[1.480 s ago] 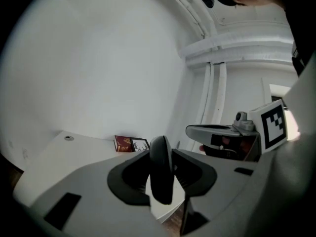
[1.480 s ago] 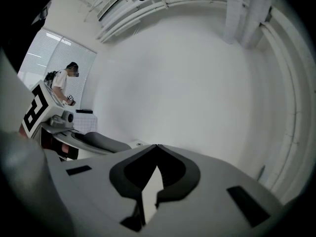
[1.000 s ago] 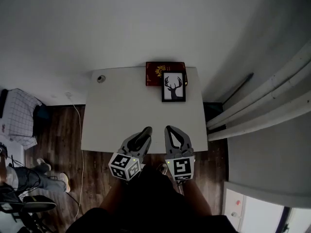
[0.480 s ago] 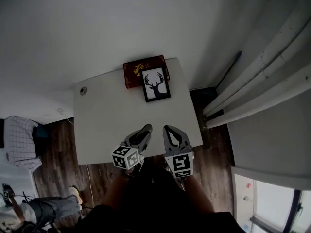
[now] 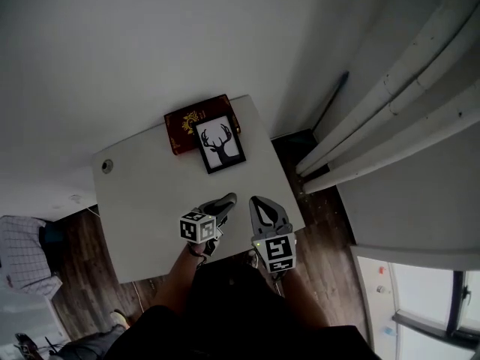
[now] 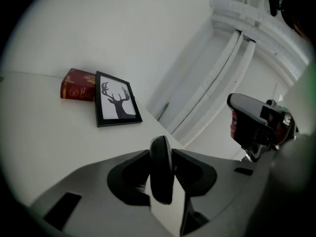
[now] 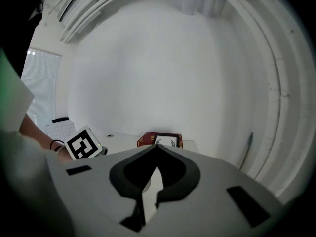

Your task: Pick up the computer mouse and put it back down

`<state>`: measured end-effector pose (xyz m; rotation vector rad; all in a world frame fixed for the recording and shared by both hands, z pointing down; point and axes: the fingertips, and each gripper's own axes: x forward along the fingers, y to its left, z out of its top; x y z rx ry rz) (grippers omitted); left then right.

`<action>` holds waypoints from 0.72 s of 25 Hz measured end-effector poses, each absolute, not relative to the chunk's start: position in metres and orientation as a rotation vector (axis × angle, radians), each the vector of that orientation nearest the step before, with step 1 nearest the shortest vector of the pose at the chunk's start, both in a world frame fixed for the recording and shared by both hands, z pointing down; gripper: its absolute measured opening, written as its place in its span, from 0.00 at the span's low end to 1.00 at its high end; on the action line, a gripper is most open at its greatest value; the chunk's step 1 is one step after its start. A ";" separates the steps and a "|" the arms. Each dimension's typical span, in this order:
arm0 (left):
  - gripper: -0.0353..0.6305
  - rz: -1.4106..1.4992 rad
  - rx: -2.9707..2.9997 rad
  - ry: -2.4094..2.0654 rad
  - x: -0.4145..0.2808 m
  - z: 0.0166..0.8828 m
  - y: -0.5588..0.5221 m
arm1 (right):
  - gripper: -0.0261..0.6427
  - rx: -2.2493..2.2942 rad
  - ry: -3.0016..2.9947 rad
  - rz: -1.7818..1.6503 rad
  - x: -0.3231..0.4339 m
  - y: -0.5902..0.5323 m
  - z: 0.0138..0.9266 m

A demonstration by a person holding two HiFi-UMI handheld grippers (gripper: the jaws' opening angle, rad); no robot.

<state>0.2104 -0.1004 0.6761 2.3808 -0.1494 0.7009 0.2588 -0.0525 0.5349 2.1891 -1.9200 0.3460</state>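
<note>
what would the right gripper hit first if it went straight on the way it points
Probably the picture frame by the red book; the right gripper lines up with it, though distance is hard to judge.

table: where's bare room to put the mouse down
The table is bare across its middle and near half, between the round hole at the left corner and the right edge. Crowded only at the far edge: red book, framed deer picture.

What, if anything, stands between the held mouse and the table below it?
Nothing visible: the computer mouse in the left gripper is over bare table; the framed deer picture and red book lie at the far end.
</note>
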 end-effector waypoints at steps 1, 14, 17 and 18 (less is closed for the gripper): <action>0.25 0.704 2.380 -0.128 0.217 0.678 -0.104 | 0.07 2.198 -1.905 0.355 0.262 -0.053 0.536; 0.25 0.747 2.295 -0.012 0.245 0.702 -0.113 | 0.07 2.217 -1.843 0.401 0.271 -0.056 0.541; 0.25 0.773 2.276 -0.024 0.243 0.708 -0.114 | 0.07 2.211 -1.842 0.401 0.272 -0.055 0.540; 0.25 0.780 2.271 -0.024 0.244 0.710 -0.114 | 0.07 2.209 -1.841 0.403 0.273 -0.054 0.540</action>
